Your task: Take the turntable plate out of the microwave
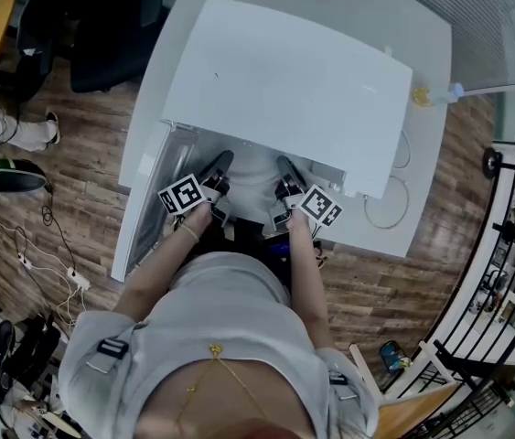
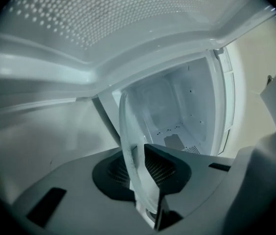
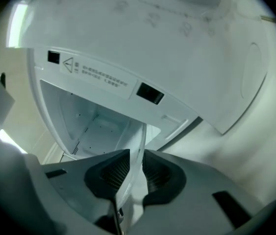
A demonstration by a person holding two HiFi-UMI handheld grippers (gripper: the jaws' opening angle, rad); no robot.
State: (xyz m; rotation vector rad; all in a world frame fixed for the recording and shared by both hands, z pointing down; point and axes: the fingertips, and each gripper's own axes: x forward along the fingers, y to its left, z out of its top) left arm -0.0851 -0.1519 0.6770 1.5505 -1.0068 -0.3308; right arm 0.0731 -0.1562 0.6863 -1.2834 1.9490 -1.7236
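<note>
Head view: left tool (image 1: pixel 219 166) and right tool (image 1: pixel 287 169) at mouth of open microwave (image 1: pixel 275 80) on white bench (image 1: pixel 424 181).
Left gripper view: tool pinching glass plate (image 2: pixel 128 141) rim, cavity behind.
Right gripper view: tool pinching plate's other rim.

Here's the turntable plate (image 2: pixel 128 146): clear glass with a thick rounded rim, right at the mouth of the white microwave (image 1: pixel 275 90), just in front of its bare cavity and pinched at the rim on two sides. The microwave door (image 1: pixel 138 218) stands wide open at the left.
</note>
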